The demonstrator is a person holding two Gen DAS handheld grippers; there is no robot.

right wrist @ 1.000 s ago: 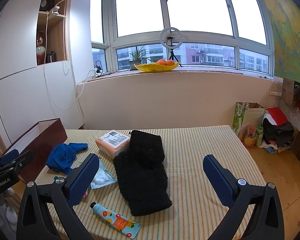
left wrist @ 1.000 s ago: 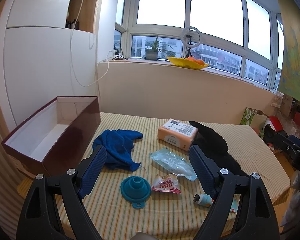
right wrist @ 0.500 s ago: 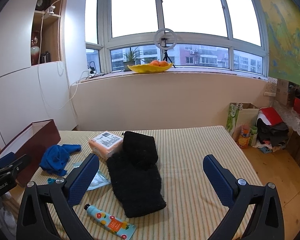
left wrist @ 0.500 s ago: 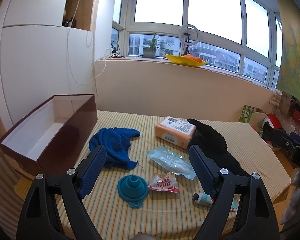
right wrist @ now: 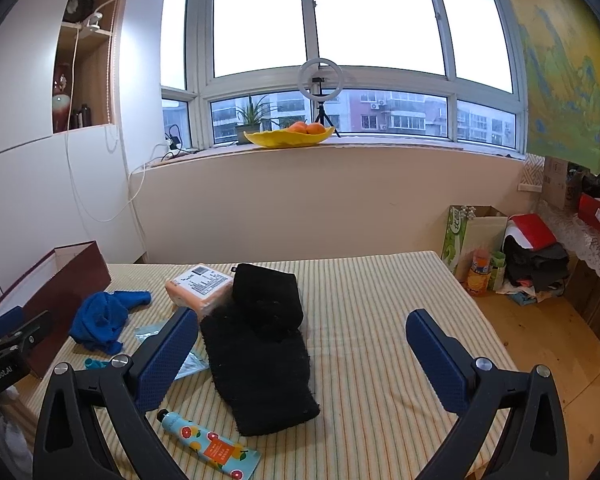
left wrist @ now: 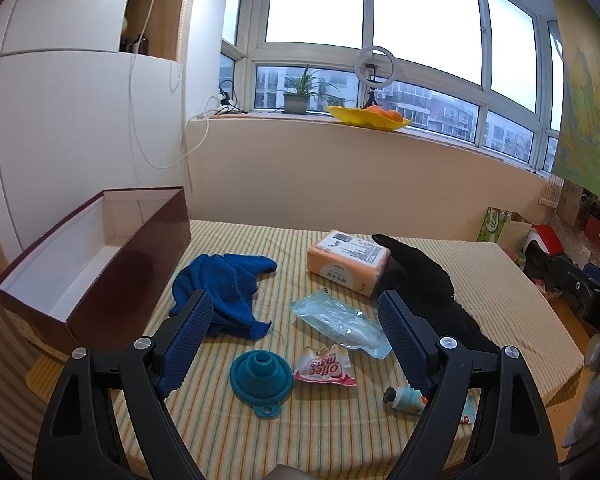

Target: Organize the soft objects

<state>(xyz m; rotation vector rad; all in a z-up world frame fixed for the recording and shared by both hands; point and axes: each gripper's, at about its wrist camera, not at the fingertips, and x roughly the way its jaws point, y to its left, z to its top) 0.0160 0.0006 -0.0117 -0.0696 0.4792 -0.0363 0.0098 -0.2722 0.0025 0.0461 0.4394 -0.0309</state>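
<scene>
Striped table (right wrist: pixel 380 340) below a wide window; left gripper (left wrist: pixel 296 332) above the near edge, jaws apart, empty; right gripper (right wrist: pixel 302 354) likewise apart, empty; between the left jaws a teal funnel (left wrist: pixel 261 376) and snack packet (left wrist: pixel 326 366); blue cloth (left wrist: pixel 224 288) beyond, beside the open brown box (left wrist: pixel 112 280); black towel (right wrist: pixel 260 344) folded mid-table, touching the tissue pack (right wrist: pixel 200 286); hand-cream tube (right wrist: pixel 210 446) near the edge.

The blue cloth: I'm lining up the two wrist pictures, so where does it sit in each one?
Left wrist view: the blue cloth lies left of centre, just above the left gripper's left finger.
Right wrist view: the blue cloth lies at the left, beside the brown box.
Shared landmark: the orange tissue pack, to the cloth's right in both.
</scene>
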